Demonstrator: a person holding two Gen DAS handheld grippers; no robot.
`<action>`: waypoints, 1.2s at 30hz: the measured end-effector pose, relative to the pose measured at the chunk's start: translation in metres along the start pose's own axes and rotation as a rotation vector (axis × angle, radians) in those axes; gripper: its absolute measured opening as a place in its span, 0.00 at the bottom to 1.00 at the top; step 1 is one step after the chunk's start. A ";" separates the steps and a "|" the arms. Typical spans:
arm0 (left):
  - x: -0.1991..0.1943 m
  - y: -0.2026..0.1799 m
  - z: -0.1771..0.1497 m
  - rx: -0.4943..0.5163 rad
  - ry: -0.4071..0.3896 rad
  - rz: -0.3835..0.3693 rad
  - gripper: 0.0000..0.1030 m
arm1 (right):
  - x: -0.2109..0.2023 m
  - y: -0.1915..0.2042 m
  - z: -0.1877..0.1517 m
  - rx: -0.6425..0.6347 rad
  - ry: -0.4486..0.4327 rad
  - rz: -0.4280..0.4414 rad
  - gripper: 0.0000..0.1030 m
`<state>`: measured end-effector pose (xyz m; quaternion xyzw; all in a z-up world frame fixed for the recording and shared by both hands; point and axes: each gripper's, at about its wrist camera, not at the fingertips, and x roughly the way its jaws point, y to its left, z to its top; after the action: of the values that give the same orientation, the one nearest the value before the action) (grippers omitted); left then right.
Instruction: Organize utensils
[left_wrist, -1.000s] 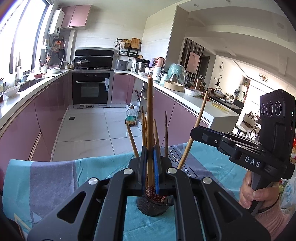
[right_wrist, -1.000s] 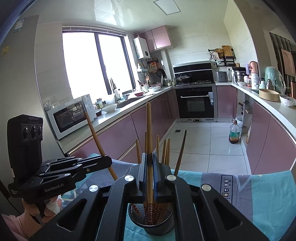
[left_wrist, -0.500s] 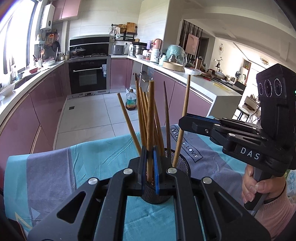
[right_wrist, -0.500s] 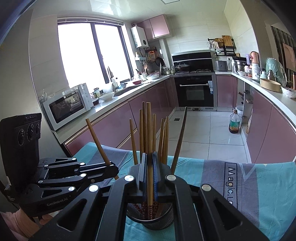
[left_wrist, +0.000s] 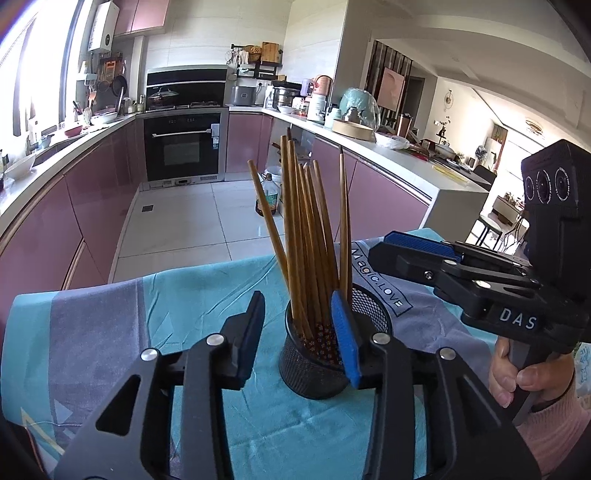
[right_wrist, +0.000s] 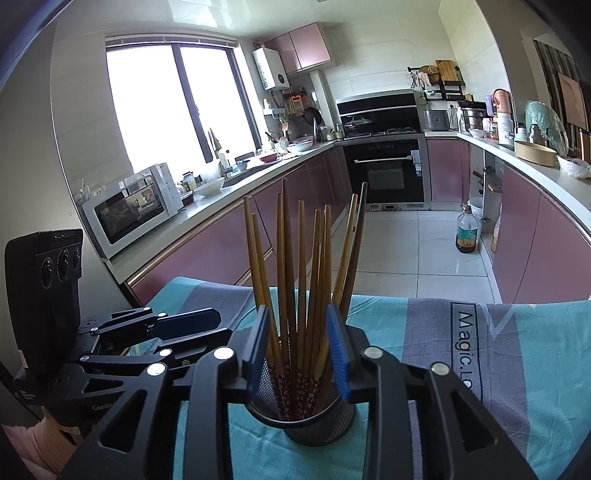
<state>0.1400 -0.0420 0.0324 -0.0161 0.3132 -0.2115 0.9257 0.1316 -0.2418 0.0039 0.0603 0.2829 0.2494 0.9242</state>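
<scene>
Both tongs, left (left_wrist: 299, 339) and right (right_wrist: 299, 350), are opening empty around the chopsticks (left_wrist: 310, 240); I risk snagging one and tipping the mesh holder (left_wrist: 314, 373).

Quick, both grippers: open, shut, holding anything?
Left gripper: opening, empty, beside the brown wooden chopsticks.
Right gripper: opening, chopsticks loose between its fingers.

"Magic.LOVE" is printed in dark letters on the cloth (left_wrist: 376, 277); in the right wrist view only "Magic.Lo" of it can be read (right_wrist: 466, 347). "DAS" is marked in white on the right gripper (left_wrist: 417, 245). "GenRo" can be made out on the left gripper (right_wrist: 184, 325).
</scene>
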 end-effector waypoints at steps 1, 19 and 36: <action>-0.002 0.002 -0.003 -0.008 -0.006 0.000 0.44 | -0.002 0.001 -0.002 -0.002 -0.004 0.000 0.40; -0.081 0.037 -0.071 -0.079 -0.226 0.204 0.95 | -0.036 0.030 -0.061 -0.015 -0.136 -0.130 0.94; -0.132 0.027 -0.112 -0.085 -0.334 0.329 0.95 | -0.062 0.064 -0.087 -0.077 -0.277 -0.211 0.94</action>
<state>-0.0100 0.0475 0.0138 -0.0387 0.1627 -0.0390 0.9851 0.0122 -0.2193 -0.0221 0.0286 0.1479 0.1511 0.9770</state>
